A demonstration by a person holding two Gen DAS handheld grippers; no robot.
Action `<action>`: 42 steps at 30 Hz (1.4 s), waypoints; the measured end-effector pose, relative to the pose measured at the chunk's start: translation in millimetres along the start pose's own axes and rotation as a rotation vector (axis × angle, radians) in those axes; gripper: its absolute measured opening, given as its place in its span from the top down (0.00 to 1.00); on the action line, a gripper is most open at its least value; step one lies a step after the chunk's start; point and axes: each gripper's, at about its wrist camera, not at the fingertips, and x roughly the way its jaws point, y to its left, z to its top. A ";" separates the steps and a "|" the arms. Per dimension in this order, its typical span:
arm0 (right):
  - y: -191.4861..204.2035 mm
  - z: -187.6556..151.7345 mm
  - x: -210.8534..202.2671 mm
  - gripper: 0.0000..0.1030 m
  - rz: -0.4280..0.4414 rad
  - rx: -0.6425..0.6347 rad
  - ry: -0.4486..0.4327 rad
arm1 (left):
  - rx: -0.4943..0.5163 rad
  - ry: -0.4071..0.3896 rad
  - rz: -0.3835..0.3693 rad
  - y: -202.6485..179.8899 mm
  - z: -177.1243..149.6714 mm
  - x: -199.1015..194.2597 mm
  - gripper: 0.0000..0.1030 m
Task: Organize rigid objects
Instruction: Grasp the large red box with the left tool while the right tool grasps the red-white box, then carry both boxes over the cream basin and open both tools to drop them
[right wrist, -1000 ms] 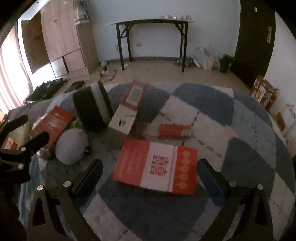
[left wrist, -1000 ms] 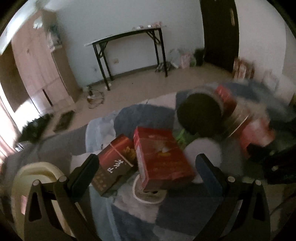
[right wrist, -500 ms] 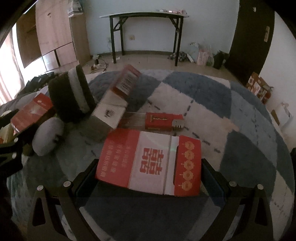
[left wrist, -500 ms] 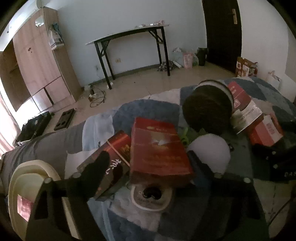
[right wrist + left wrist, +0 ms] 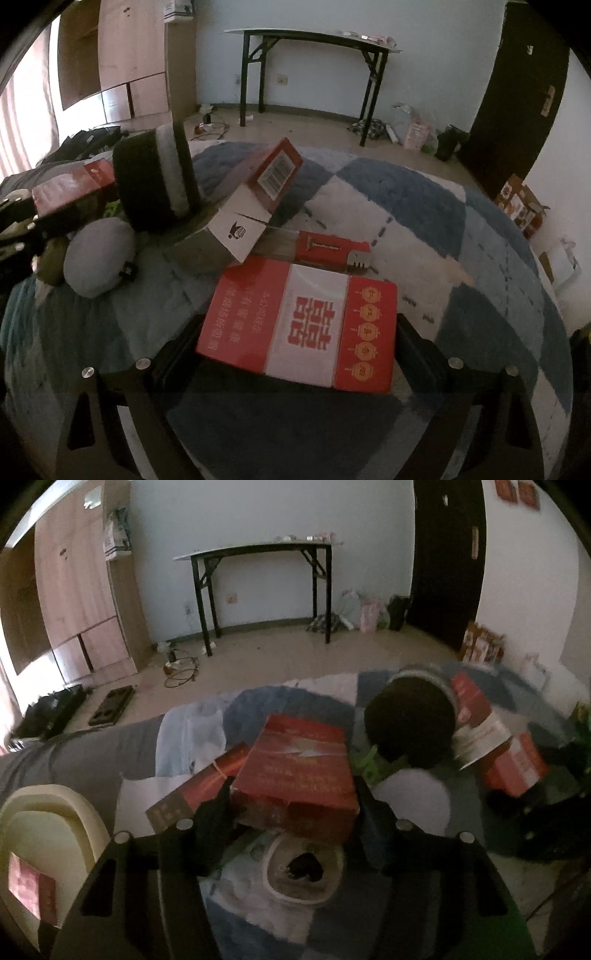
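Note:
In the left wrist view my left gripper (image 5: 293, 812) is shut on a plain red box (image 5: 295, 771), one finger on each side of it. A dark red box (image 5: 199, 794) lies against its left side. In the right wrist view my right gripper (image 5: 297, 343) is shut on a flat red and white box (image 5: 299, 321) with red characters. A small red packet (image 5: 332, 251) and a long red and white carton (image 5: 255, 206) lie just beyond it on the blue and white rug (image 5: 424, 229).
A dark round cushion (image 5: 410, 727) and a grey plush ball (image 5: 413, 805) sit right of the red box. A white ashtray (image 5: 303, 871) lies under the left gripper. A cream bin (image 5: 48, 834) holding a red box stands at the left. A black table (image 5: 314, 62) stands by the far wall.
Both grippers have come forward and closed: the left one onto the plain red box, the right one onto the flat red and white box. The red and white box has lifted a little.

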 end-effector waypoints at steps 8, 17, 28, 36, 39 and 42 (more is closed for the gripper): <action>-11.6 1.8 -18.0 0.08 0.061 -0.034 0.037 | -0.103 -0.026 -0.097 19.6 5.1 -14.5 0.44; -13.0 0.5 -13.8 0.08 0.082 -0.039 0.061 | 0.008 0.024 0.032 0.9 -5.9 13.2 0.41; -14.5 5.2 -31.3 0.08 0.127 -0.066 0.069 | -0.165 -0.125 -0.078 45.4 7.5 -38.2 0.42; 36.5 28.7 -113.1 0.08 0.307 -0.188 -0.133 | -0.299 -0.258 0.224 146.7 -4.1 -145.7 0.43; 95.4 44.7 -130.1 0.08 0.412 -0.333 -0.200 | -0.444 -0.250 0.346 196.5 -29.0 -171.0 0.42; 160.7 58.4 -142.9 0.08 0.534 -0.480 -0.248 | -0.532 -0.201 0.409 228.0 -49.4 -172.8 0.42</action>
